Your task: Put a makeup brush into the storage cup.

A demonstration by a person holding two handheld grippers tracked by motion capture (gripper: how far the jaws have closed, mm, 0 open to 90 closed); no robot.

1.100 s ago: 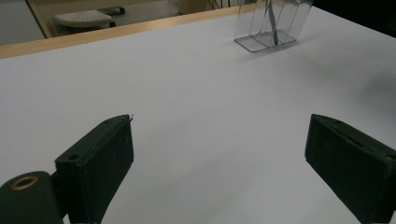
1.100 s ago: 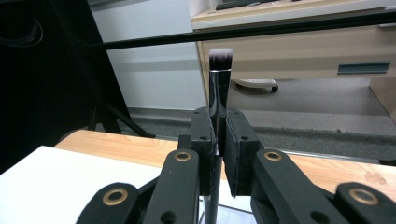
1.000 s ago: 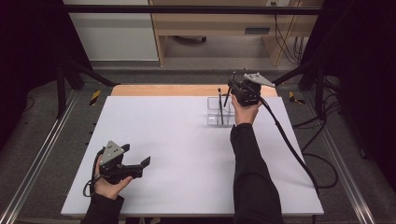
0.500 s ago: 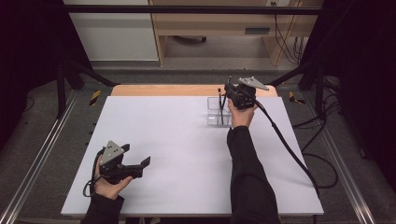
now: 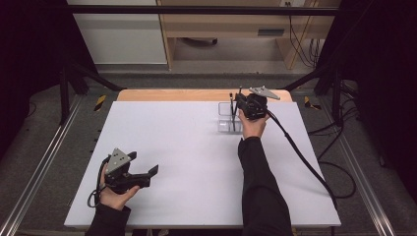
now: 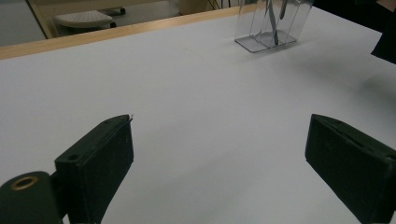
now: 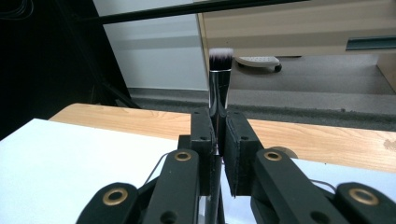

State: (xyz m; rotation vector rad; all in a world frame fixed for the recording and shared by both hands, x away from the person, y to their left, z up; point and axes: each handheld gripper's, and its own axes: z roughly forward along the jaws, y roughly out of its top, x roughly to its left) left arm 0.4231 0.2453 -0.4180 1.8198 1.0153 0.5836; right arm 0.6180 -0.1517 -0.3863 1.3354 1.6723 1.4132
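Near edge, left corner: left tongs (image 5: 150, 172) sit low over the surface (image 5: 172, 147), jaws wide apart w/ nothing between them. No change from a sec ago; that hand is idle. In the left gripper view the clear holder (image 6: 271, 25) stands well away across the bare white sheet.

Far edge, right of centre: right tongs (image 5: 239, 104) have dropped a bit vs a sec ago, coming down over the holder (image 5: 227, 118). Jaws are clamped tight on the brush (image 7: 219, 84), gripping its handle just under the ferrule, bristles up and above the pads. Brush is upright, held betw. the jaws. In the high view its lower end reaches down into or just beside the holder; can't tell which compartment. Another dark stick (image 5: 231, 105) already stands in there.

Reading: the drop means the brush is going into the holder, prob. near the end of the placing step. Next likely needs a straight descent, then release, w/o knocking the light holder over.
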